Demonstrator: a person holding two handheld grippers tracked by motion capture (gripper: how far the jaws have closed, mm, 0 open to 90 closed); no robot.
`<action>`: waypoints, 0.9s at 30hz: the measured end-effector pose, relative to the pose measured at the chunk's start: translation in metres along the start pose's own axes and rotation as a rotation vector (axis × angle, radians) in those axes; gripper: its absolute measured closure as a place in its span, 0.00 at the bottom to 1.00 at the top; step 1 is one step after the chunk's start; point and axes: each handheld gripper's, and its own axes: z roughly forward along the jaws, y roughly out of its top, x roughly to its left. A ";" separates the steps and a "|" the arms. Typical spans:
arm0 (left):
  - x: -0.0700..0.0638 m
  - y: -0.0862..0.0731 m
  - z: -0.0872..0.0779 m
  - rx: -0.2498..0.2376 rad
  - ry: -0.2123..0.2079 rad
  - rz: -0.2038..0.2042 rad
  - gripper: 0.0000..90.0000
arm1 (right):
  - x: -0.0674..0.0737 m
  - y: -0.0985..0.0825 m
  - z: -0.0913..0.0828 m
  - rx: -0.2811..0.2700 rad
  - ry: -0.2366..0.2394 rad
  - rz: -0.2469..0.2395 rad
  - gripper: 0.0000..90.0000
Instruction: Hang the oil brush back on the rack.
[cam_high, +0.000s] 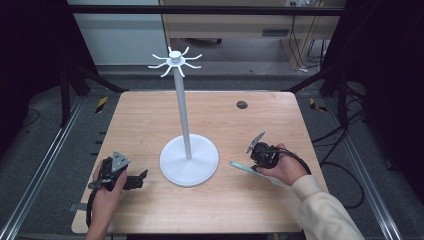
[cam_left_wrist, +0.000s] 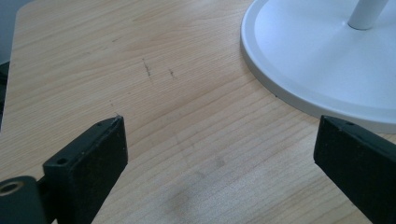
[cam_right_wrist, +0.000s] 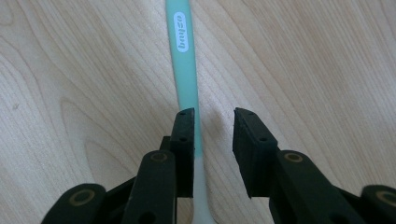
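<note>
Barely begun: toothbrush (cam_right_wrist: 186, 70) flat on table (cam_high: 150, 115), between right gripper (cam_right_wrist: 214, 119) tips, spread, seemingly not pinching. Lifting remains. Left gripper (cam_left_wrist: 219, 140) spread, empty.

Lab-like recording bay: wooden table (cam_high: 150, 115) inside black frame (cam_high: 200, 10), cables (cam_high: 345, 170) on floor.

Right tool (cam_right_wrist: 213, 116) jaws parted over mint toothbrush (cam_right_wrist: 186, 70) on table (cam_right_wrist: 84, 84); left pad apparently touching handle.

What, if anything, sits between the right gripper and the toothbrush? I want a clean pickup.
Nothing visible: the right gripper has open jaws straddling the mint toothbrush, which lies flat on the table against one jaw.
</note>
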 end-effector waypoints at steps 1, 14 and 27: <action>0.000 0.000 0.000 0.001 0.001 0.001 0.03 | 0.000 0.000 0.001 0.004 0.003 -0.007 0.79; -0.001 0.000 -0.001 0.002 -0.001 0.005 0.03 | 0.004 0.000 0.007 0.066 0.025 -0.046 0.80; -0.001 0.000 0.000 0.004 -0.003 0.007 0.03 | 0.002 -0.006 0.010 0.112 0.046 -0.043 0.83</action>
